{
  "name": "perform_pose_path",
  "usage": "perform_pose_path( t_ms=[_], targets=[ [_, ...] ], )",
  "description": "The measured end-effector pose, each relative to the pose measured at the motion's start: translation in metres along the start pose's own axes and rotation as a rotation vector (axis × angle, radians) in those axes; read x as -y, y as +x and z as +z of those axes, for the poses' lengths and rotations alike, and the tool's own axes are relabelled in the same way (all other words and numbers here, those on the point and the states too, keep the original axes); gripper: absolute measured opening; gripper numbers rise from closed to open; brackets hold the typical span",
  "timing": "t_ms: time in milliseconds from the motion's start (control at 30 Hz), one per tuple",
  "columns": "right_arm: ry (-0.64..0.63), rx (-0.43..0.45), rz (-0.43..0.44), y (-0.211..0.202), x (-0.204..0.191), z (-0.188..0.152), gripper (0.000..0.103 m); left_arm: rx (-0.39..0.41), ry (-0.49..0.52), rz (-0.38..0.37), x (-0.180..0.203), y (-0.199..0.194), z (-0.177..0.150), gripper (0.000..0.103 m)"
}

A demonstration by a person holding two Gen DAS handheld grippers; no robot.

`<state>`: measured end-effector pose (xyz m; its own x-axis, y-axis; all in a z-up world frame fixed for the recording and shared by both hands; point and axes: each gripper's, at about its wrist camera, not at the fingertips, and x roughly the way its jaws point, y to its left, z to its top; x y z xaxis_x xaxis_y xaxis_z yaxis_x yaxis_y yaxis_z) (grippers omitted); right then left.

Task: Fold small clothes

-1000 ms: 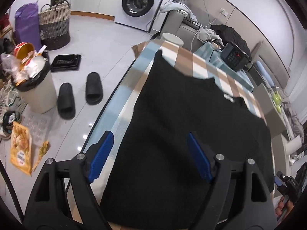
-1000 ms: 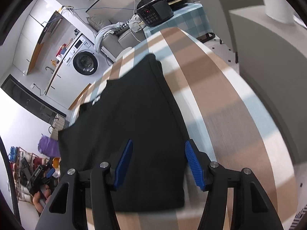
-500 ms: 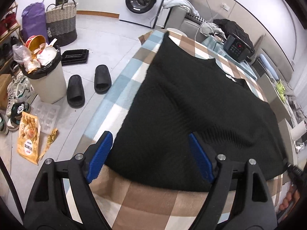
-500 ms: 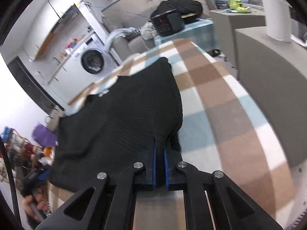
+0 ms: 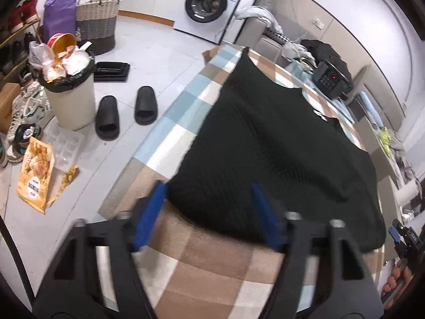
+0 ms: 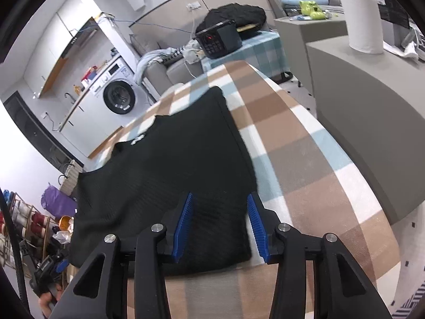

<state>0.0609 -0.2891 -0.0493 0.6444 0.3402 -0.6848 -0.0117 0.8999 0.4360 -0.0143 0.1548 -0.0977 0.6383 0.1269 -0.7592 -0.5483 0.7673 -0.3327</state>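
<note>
Matt black ribbed knit garment (image 5: 271, 143) on soft, fuzzy checked cloth (image 5: 212, 273).

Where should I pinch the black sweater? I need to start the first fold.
Judging by how it lies, take the black sweater at its near hem corners, coming in low from the near table edge. The hem lies flat and free on the checked cloth, directly before both open hand-held grippers.

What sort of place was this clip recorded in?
Most likely a lived-in home, a combined laundry and living area: a front-loading washing machine against the far wall, a grey sofa strewn with clothes, and slippers beside an overfull trash bin on the floor.
</note>
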Motion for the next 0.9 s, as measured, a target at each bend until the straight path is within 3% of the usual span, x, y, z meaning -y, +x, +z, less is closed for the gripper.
perform_pose_path(
  t_ms=[33,67,133,267,367,467,500,533,667,867,900],
  targets=[
    [-0.008,-0.005,-0.009,0.003,-0.003,0.000,0.044,0.003,-0.003,0.004,-0.002,0.002,0.000,0.025],
    [-0.012,-0.012,-0.011,0.006,-0.004,0.000,0.044,0.004,-0.006,0.013,-0.005,0.003,0.000,0.018],
    [-0.008,-0.029,0.002,0.011,-0.006,-0.001,0.044,0.009,-0.020,0.008,-0.010,0.001,-0.002,0.012],
    [-0.007,-0.027,0.000,0.011,-0.007,-0.003,0.044,0.010,-0.046,0.017,-0.021,-0.008,-0.006,0.012],
    [-0.005,-0.023,0.017,0.010,-0.011,-0.002,0.044,-0.036,-0.111,-0.025,-0.030,-0.014,-0.012,0.019],
    [-0.025,-0.024,0.038,0.010,-0.021,-0.002,0.044,-0.053,-0.186,-0.127,-0.035,-0.022,-0.023,0.044],
    [-0.031,-0.027,0.046,0.011,-0.024,-0.002,0.044,-0.050,-0.200,-0.159,-0.034,-0.024,-0.027,0.057],
    [-0.040,-0.029,0.059,0.013,-0.029,-0.002,0.044,-0.048,-0.205,-0.178,-0.032,-0.025,-0.030,0.063],
    [-0.082,-0.043,0.101,0.020,-0.048,-0.005,0.045,-0.037,-0.217,-0.213,-0.022,-0.012,-0.033,0.063],
    [-0.128,-0.059,0.131,0.030,-0.072,-0.013,0.045,0.025,-0.145,-0.110,0.015,0.013,-0.014,0.062],
    [-0.133,-0.065,0.135,0.031,-0.075,-0.015,0.046,0.027,-0.143,-0.093,0.019,0.020,-0.011,0.052]
  ],
)
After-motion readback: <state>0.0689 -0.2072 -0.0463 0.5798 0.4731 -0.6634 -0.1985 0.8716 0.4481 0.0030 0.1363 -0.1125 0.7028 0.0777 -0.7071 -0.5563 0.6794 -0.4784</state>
